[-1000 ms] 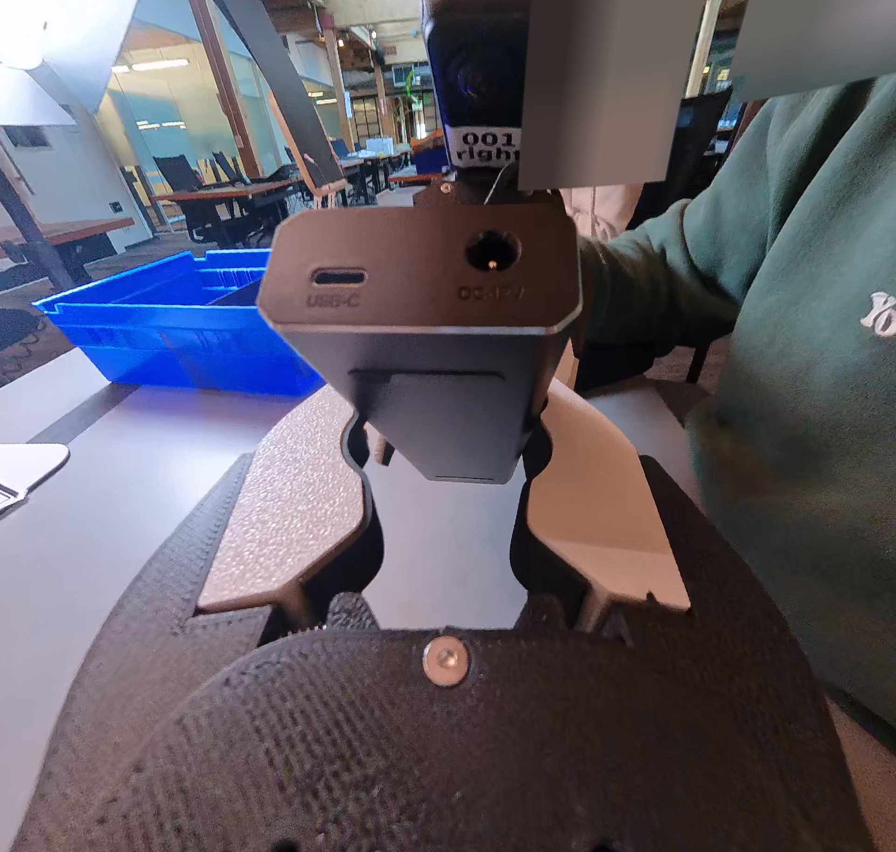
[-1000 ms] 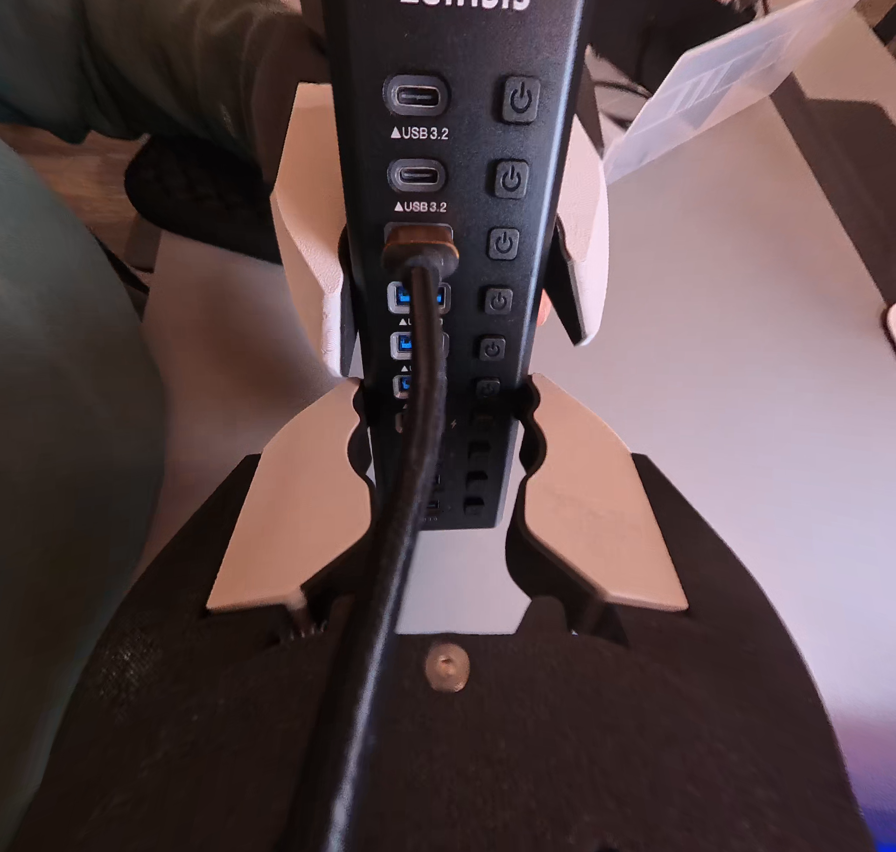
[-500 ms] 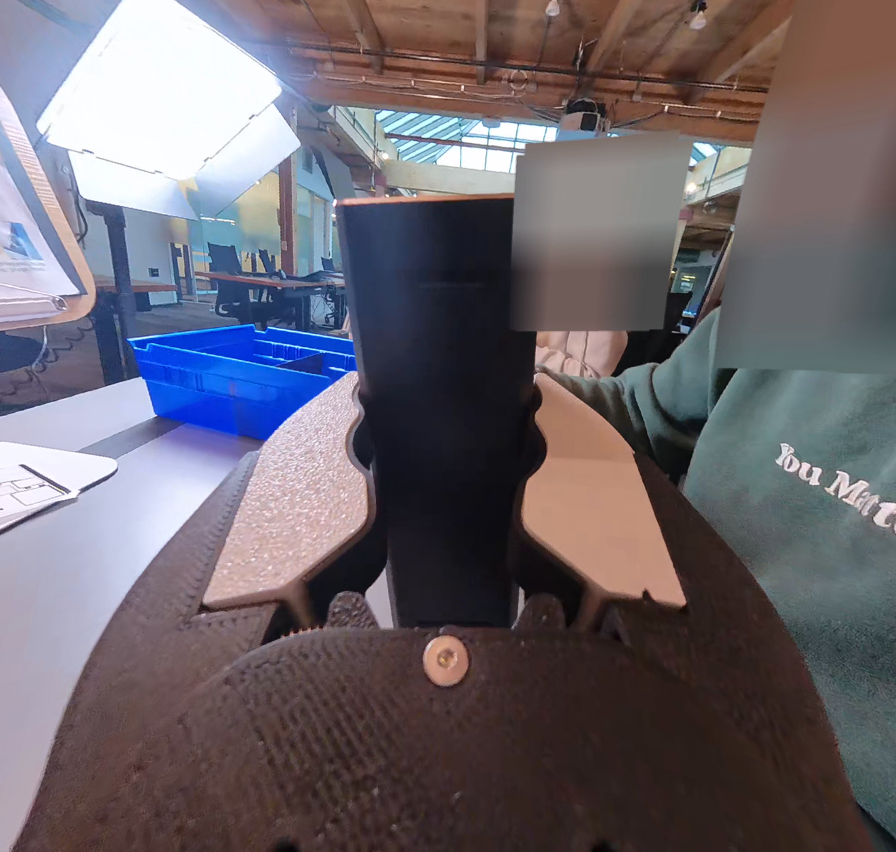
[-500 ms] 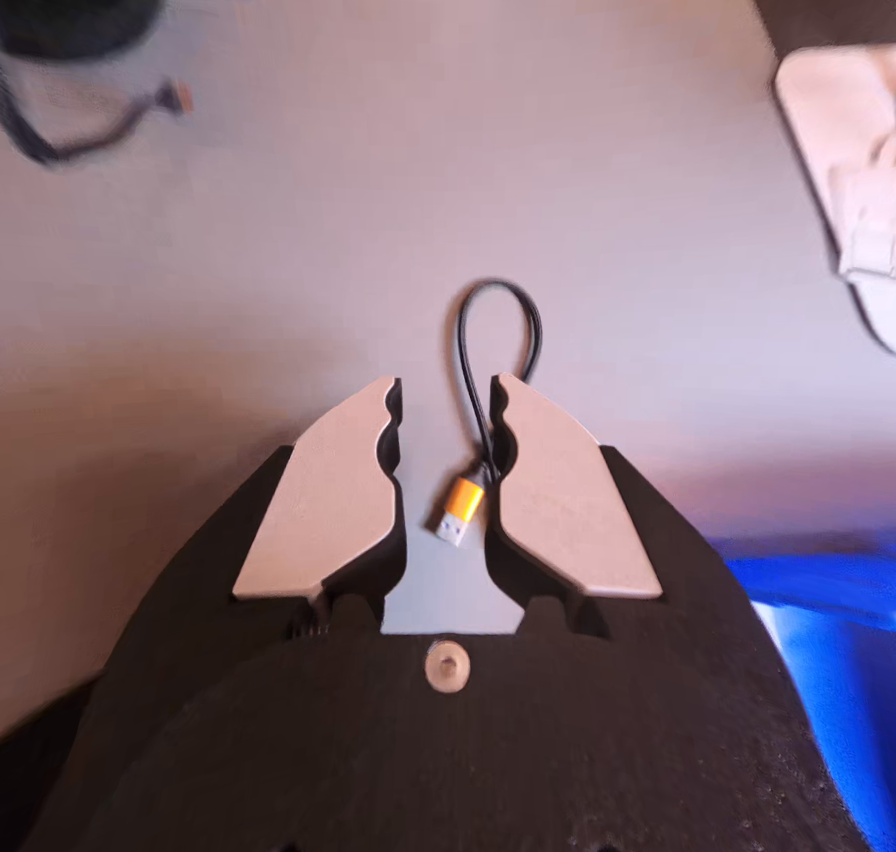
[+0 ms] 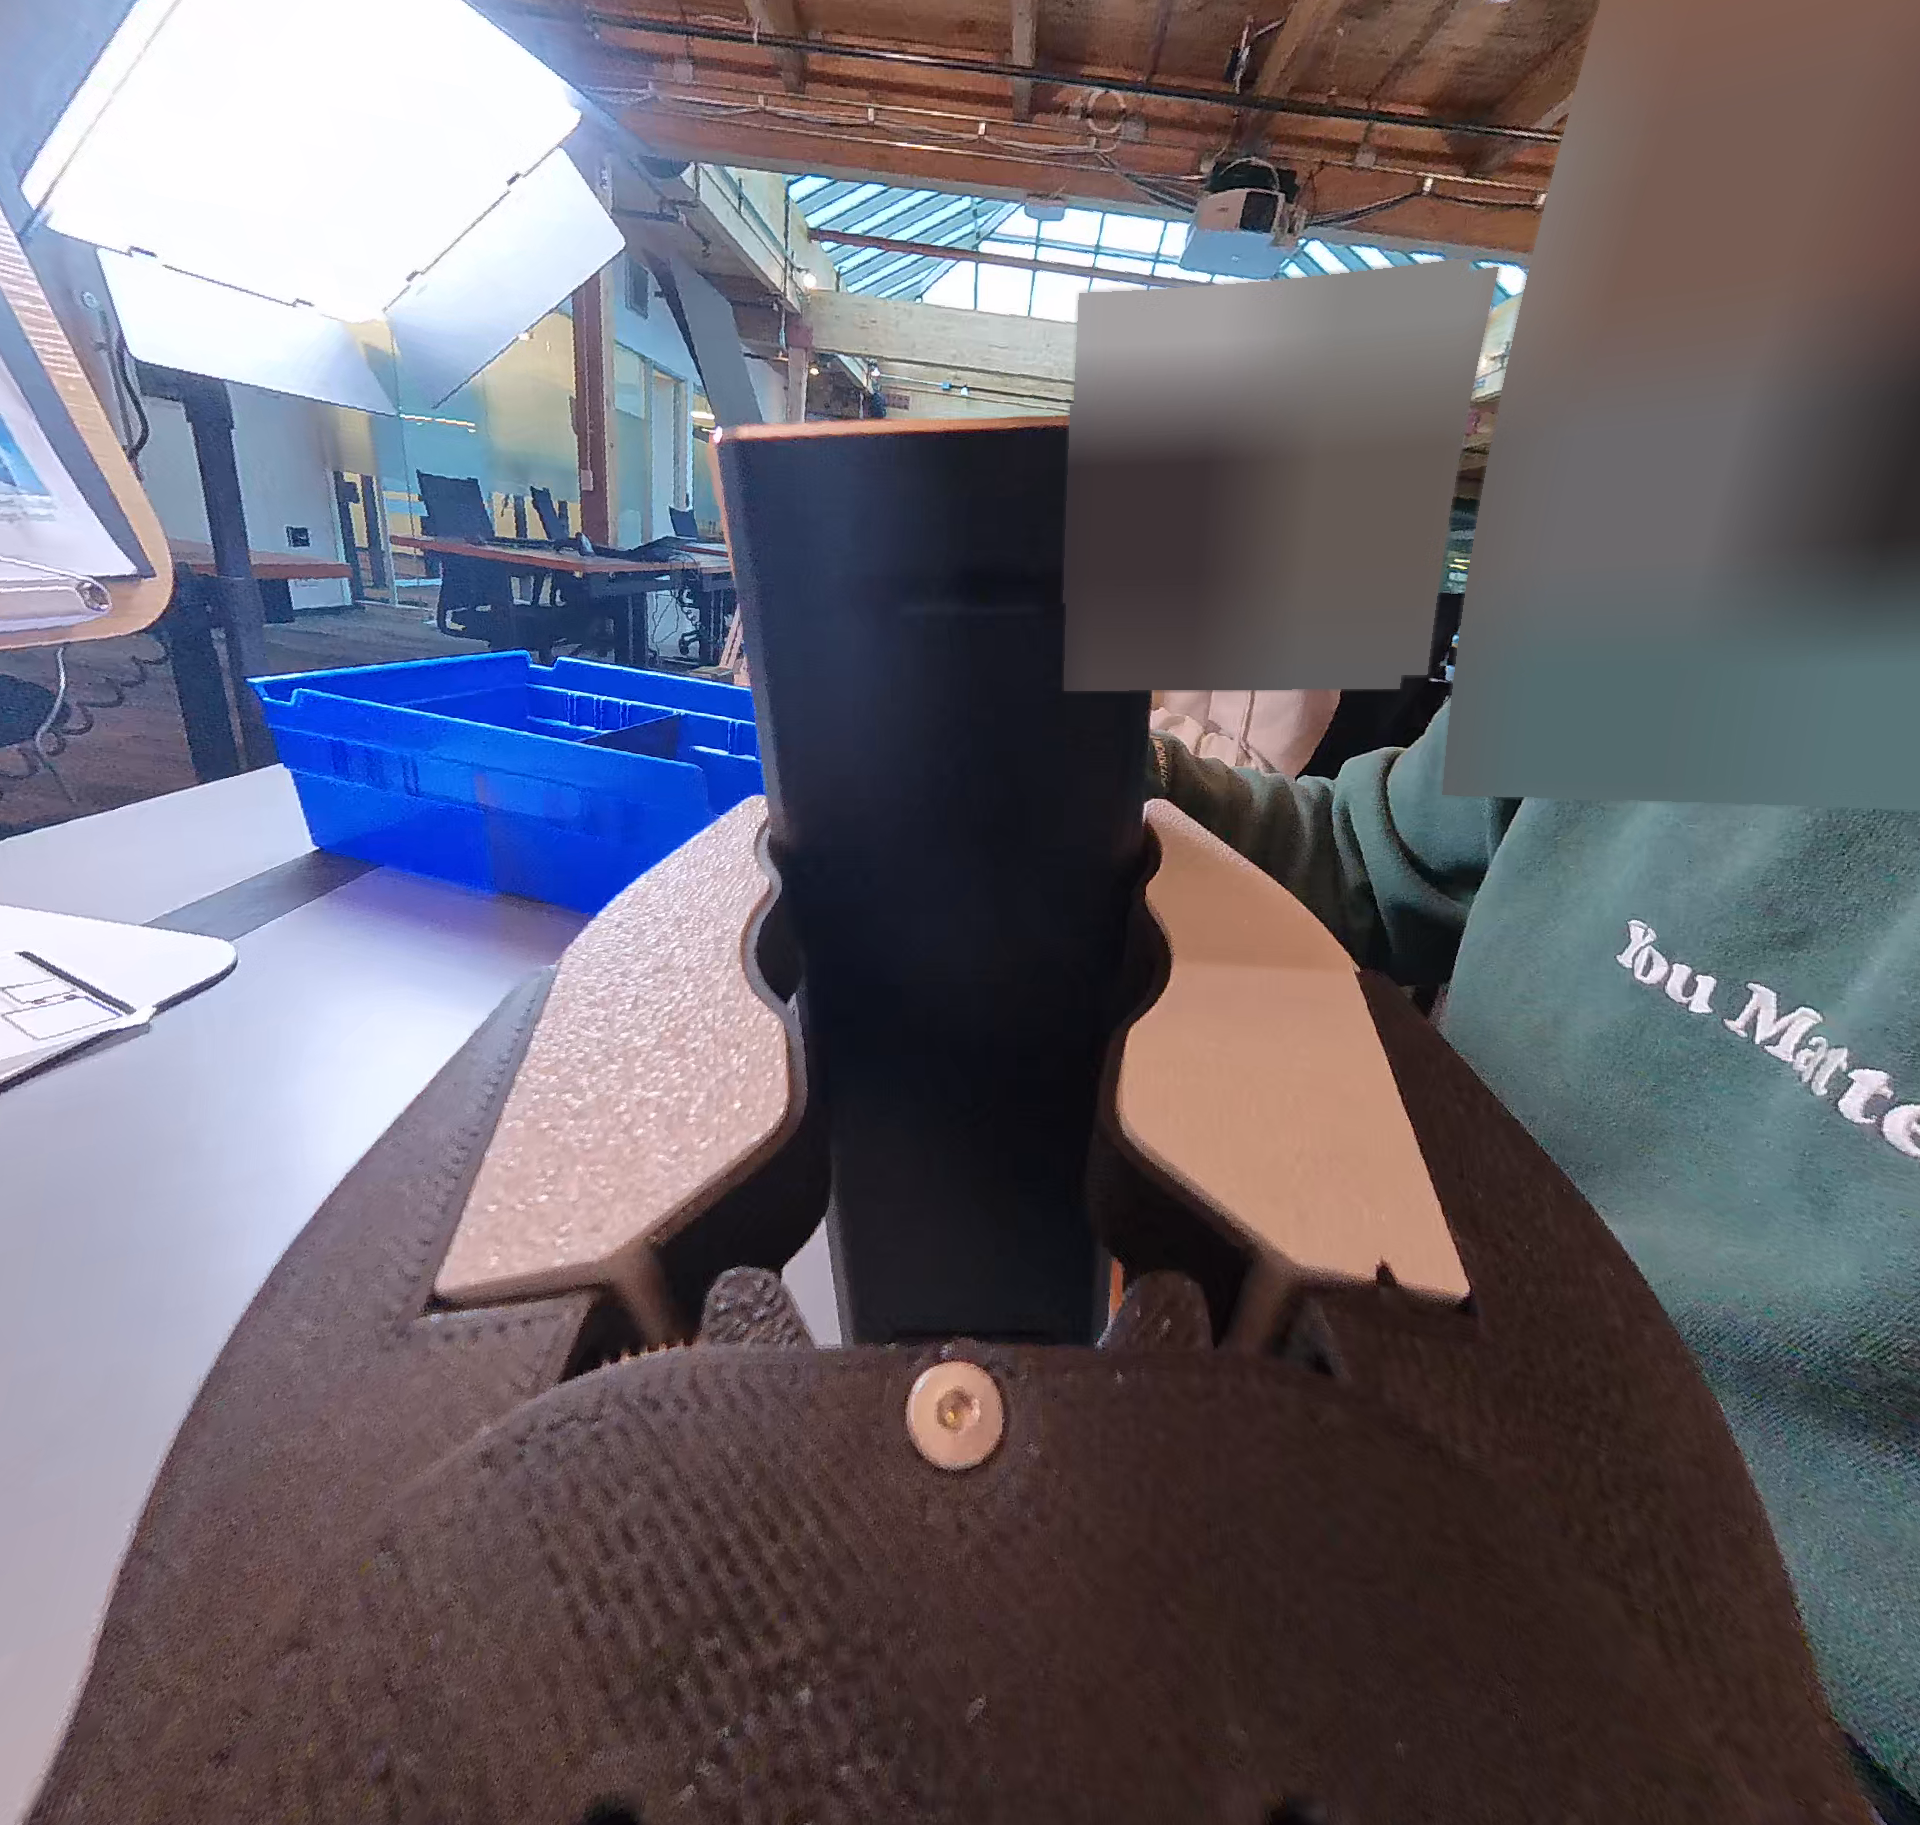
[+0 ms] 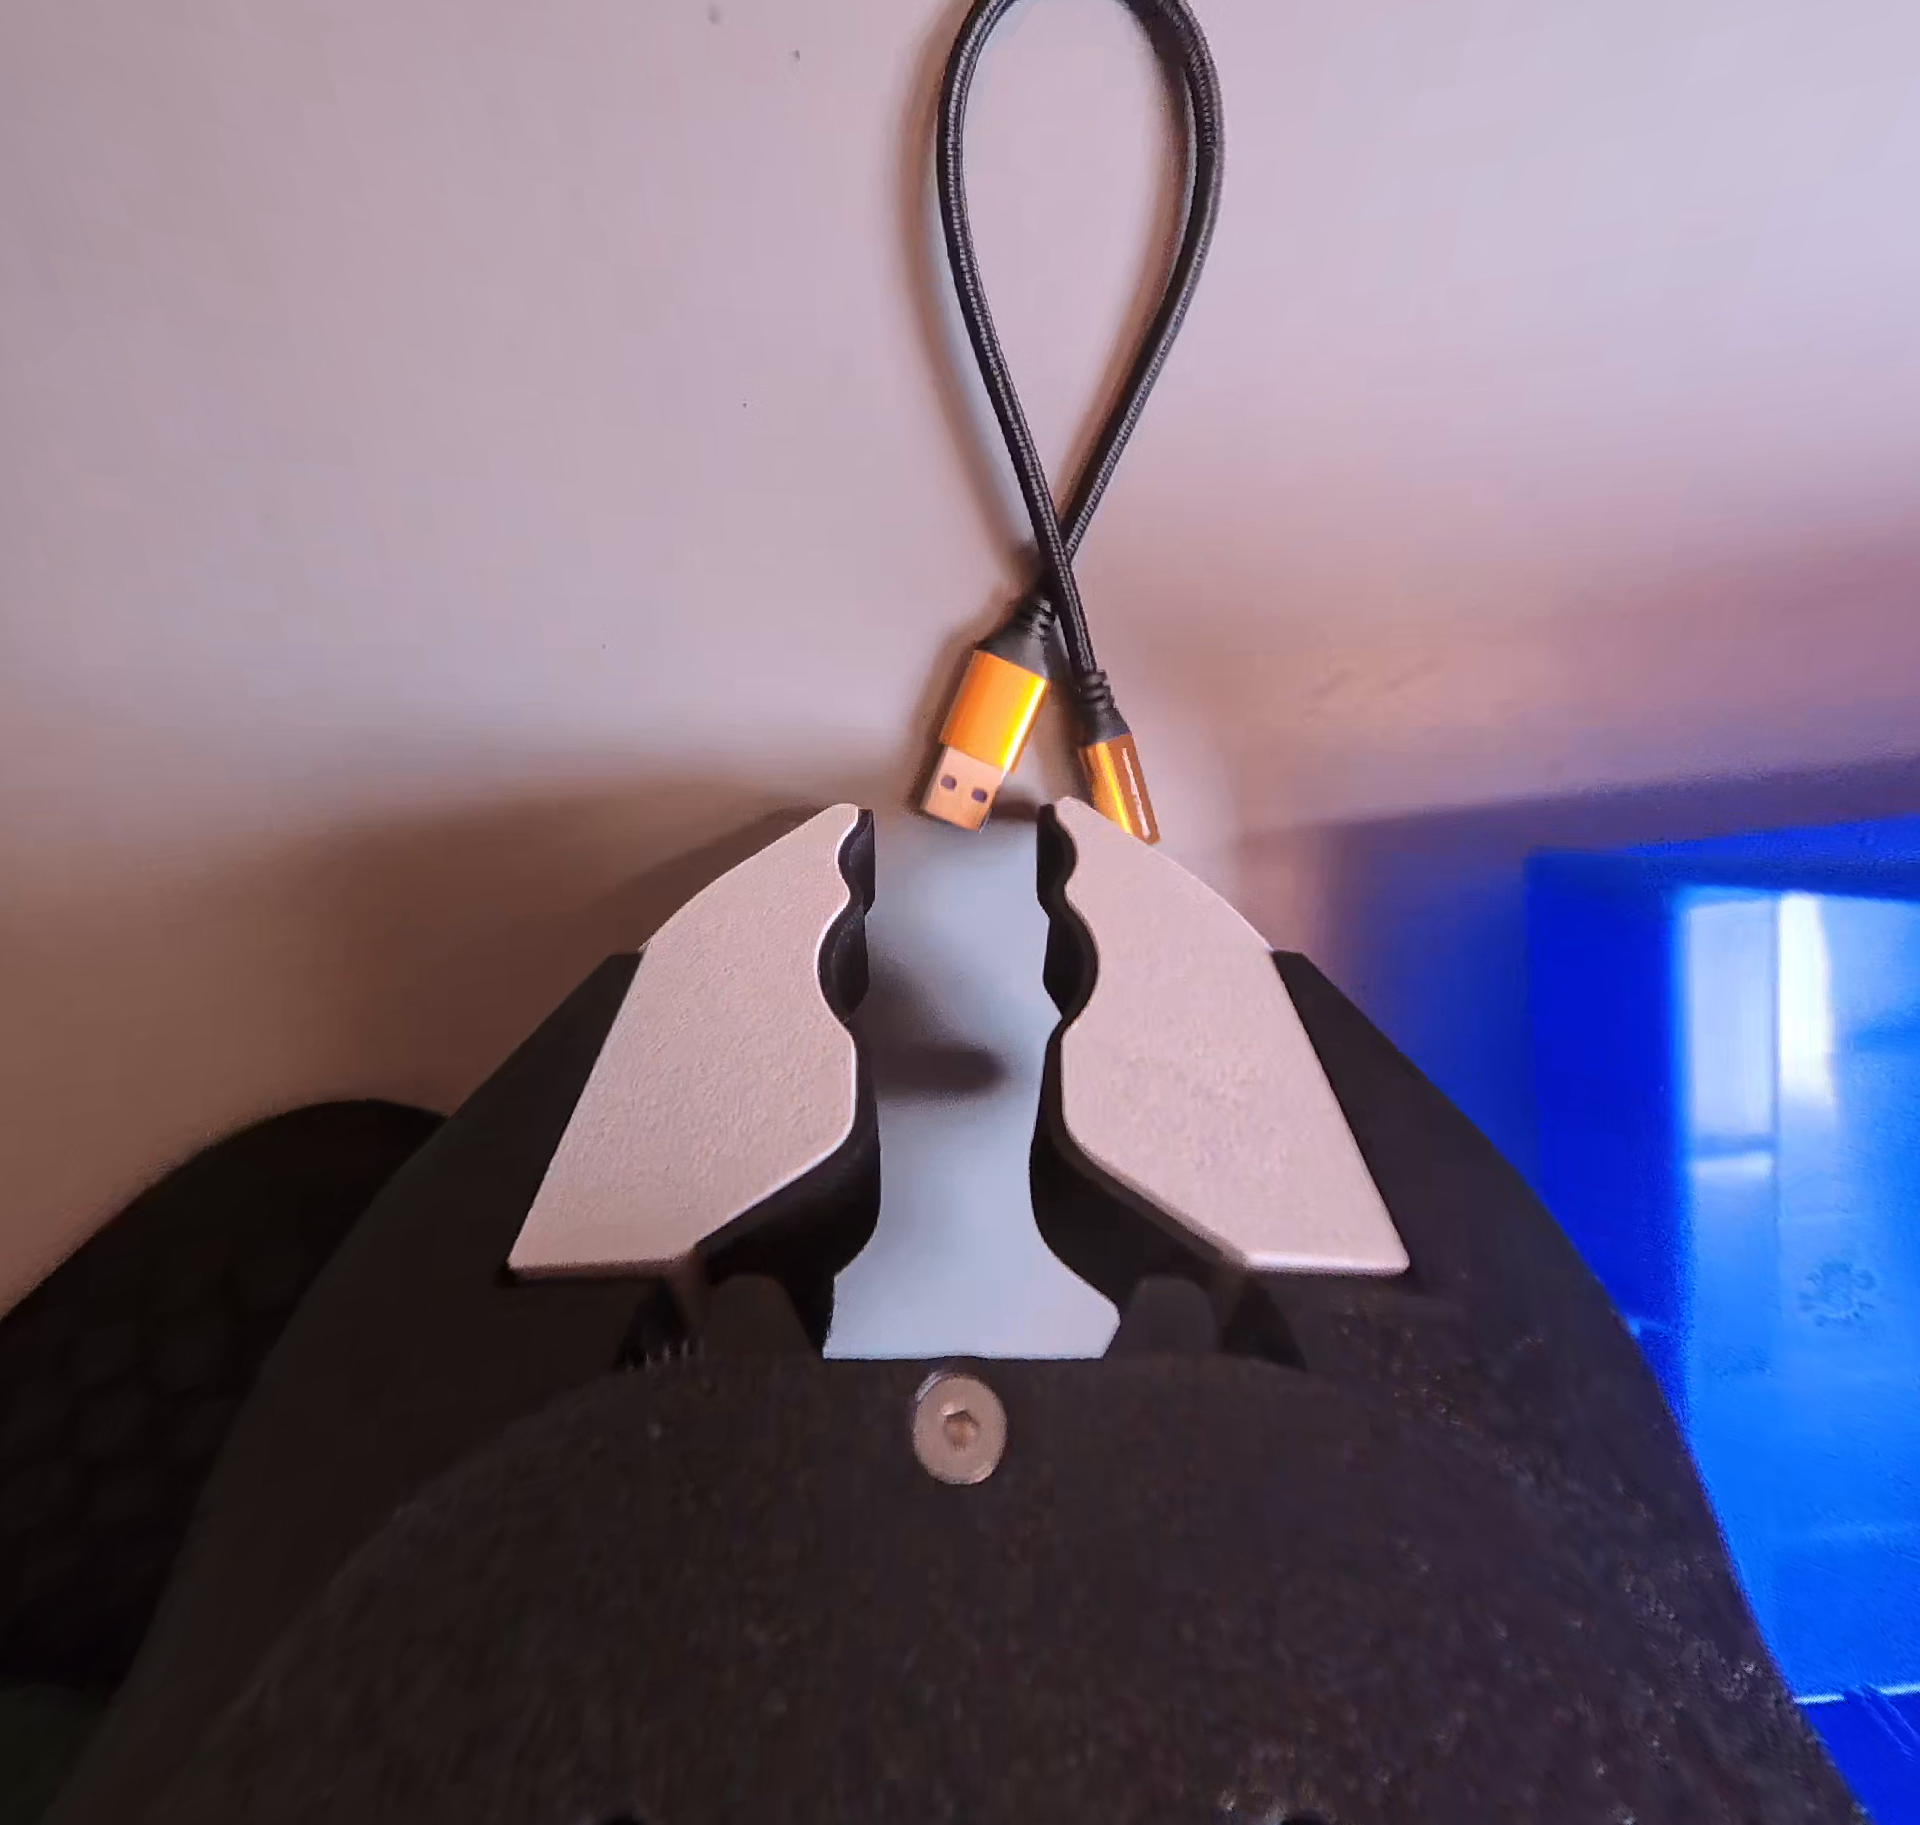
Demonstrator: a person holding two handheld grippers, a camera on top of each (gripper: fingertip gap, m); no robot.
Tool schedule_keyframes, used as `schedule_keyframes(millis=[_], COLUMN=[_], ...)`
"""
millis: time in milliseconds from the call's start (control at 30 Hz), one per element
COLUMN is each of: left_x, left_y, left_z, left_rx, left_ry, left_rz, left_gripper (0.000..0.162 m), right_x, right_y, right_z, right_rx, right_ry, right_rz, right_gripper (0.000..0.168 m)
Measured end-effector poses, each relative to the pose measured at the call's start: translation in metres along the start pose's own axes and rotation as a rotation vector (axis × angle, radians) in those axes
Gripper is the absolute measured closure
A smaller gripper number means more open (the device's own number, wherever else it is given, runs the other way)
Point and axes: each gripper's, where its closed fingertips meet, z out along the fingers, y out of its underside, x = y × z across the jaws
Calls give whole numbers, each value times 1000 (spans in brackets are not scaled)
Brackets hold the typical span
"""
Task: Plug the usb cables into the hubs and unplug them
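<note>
In the left wrist view my left gripper [image 5: 956, 840] is shut on a long black USB hub [image 5: 935, 840] and holds it upright above the table, its plain back side toward the camera. In the right wrist view a short black braided cable [image 6: 1081, 248] lies looped on the table. Its orange USB-A plug [image 6: 982, 736] and a second slim orange plug [image 6: 1120, 773] lie just beyond the tips of my right gripper [image 6: 956, 819]. The right gripper is open and empty, its jaws a small gap apart.
A blue plastic bin [image 5: 499, 767] stands on the grey table [image 5: 208, 1152] at the back left; it also shows at the right edge of the right wrist view [image 6: 1766, 1152]. A white card [image 5: 83, 986] lies at the left. A person in a green sweatshirt [image 5: 1714, 1100] is close on the right. The left gripper's tips are roughly 30 centimeters from the right gripper's.
One second ago the right gripper held the hub's lower end with a cable plugged in. It has let go and moved down over the looped cable. The left gripper has tilted the hub upright.
</note>
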Motion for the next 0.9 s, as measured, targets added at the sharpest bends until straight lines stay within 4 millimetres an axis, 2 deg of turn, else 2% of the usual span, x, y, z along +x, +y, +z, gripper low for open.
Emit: schedule_keyframes(millis=[33,100,133,200,233,267,333,433,567,667,767,900], left_x=[-1,-3,-3,-4,-5,-5,-6,-8,-13,-19,-21,-20], left_y=[0,1,2,2,1,0,-2,-11,-18,-20,-19,-21], left_z=[0,-1,-1,-2,-2,-3,-5,-9,-17,-22,-24,-26], left_rx=[-1,-6,-8,-9,-9,-6,1,31,57,61,51,47], left_ry=[-1,-6,-8,-12,-13,-15,-18,-19,-41,-61,-69,-69], left_rz=[-4,-3,-4,-4,-4,-3,-1,-6,-2,3,11,21], left_gripper=[100,100,100,100,100,100,100,100,100,100,100,100], right_x=[-1,-15,-30,-77,-97,-108,-105,-76,-87,-89,-87,-79], right_y=[-3,-12,-19,-39,-50,-60,-79,-89,-76,-67,-66,-75], right_z=[3,6,8,7,1,-6,-19,-17,11,24,31,35], right_rx=[-1,-1,17,101,156,221,327,340,131,2,-39,14], right_ry=[2,-44,-105,-308,-399,-448,-423,-239,-183,-200,-258,-292], right_rz=[5,3,-25,-111,-158,-193,-218,-304,-613,-751,-728,-513], right_gripper=[138,149,149,149,147,145,144,143,135,127,131,143])
